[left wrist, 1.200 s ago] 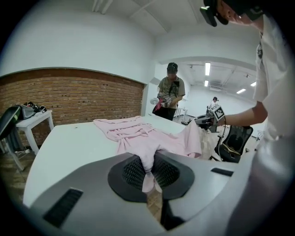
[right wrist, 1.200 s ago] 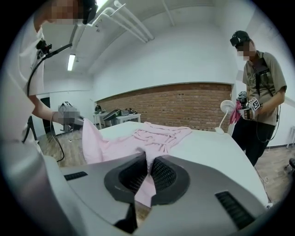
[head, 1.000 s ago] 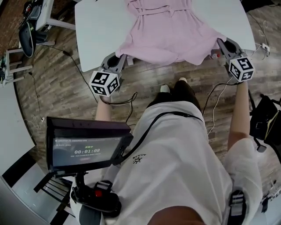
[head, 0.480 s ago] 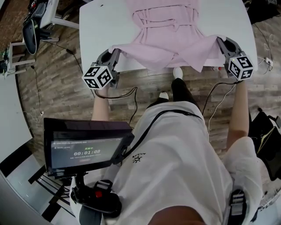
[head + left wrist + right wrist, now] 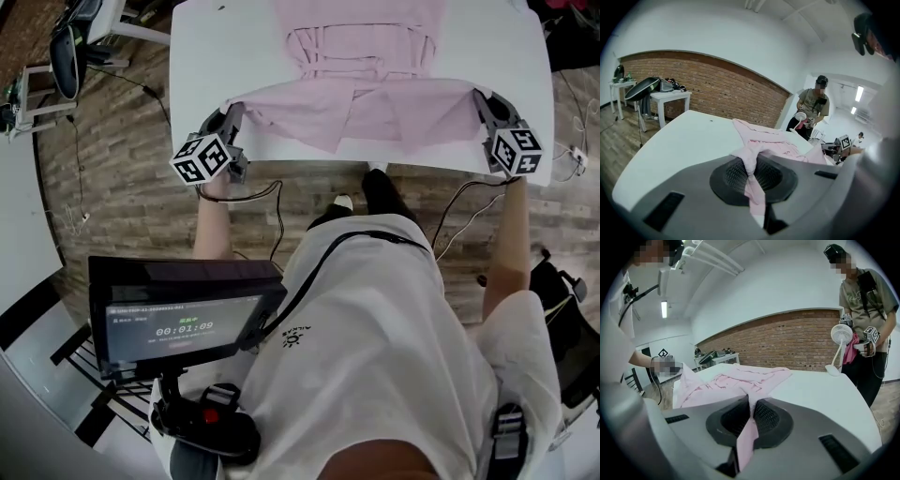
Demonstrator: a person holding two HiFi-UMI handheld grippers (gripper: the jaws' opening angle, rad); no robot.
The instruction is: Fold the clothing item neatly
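A pink dress [image 5: 361,56] lies spread on the white table [image 5: 211,47]. Its lower hem [image 5: 366,103] is lifted and stretched taut between my two grippers, just over the table's near edge. My left gripper [image 5: 231,112] is shut on the hem's left corner, and pink cloth [image 5: 752,164] is pinched between its jaws. At the hem's right corner my right gripper [image 5: 477,95] is shut as well, with a strip of the fabric [image 5: 749,427] hanging through its jaws. The dress's upper part runs off the top of the head view.
A second person [image 5: 863,310] stands at the table's far side, holding pink cloth, with a small white fan [image 5: 840,336] on the table beside them. Side tables with gear [image 5: 70,42] stand to the left. Cables [image 5: 258,202] trail on the wooden floor. A screen [image 5: 183,314] hangs at my chest.
Both grippers have moved forward from below the table's edge to over it, carrying the hem. The drooping hem is now pulled straight and lies over the skirt.
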